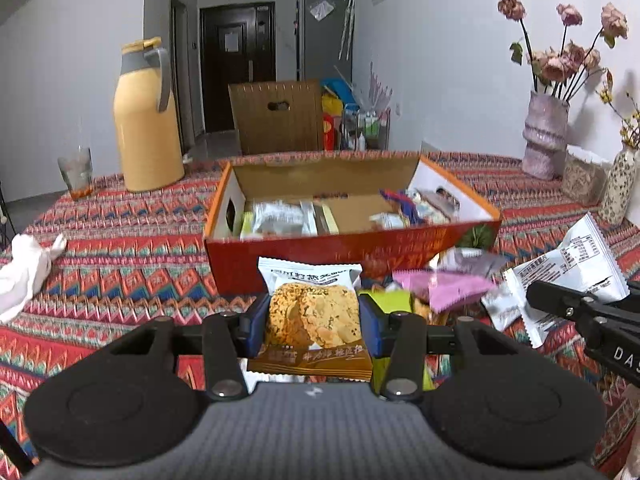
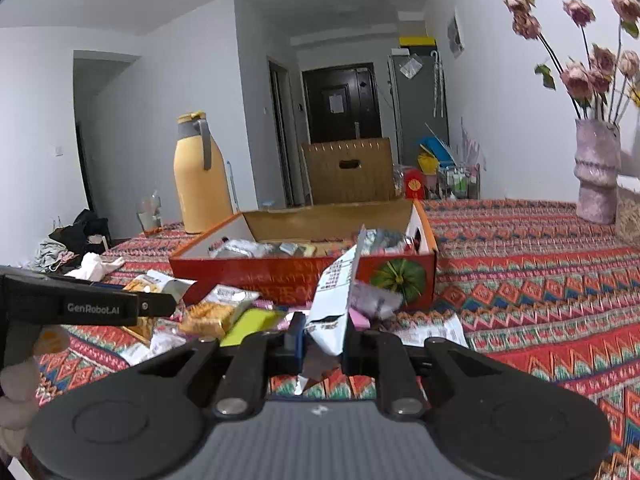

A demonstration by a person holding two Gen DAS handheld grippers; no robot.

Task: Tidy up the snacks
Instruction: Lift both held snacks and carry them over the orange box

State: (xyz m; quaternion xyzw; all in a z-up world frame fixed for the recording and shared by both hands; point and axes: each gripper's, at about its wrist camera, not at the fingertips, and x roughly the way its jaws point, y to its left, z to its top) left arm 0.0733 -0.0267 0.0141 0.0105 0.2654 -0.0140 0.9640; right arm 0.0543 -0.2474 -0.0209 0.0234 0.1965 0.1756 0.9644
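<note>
Cookie pack point(image 1: 313, 312), frame centre, is pinched in your left gripper point(image 1: 313, 320); your right gripper point(image 2: 323, 340) pinches a white packet point(image 2: 334, 304) before the red box point(image 2: 304, 276), mid-frame.

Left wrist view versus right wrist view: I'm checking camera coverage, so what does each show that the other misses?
Only the left wrist view shows the left gripper shut on a cookie packet, face-on with the cookie picture, and a small patterned vase at far right.

Only the right wrist view shows the right gripper shut on a white packet, and a pile of dark clothes beyond the table's left edge.

Both show the open red box holding packets, the yellow jug, the pink vase and loose packets before the box.
</note>
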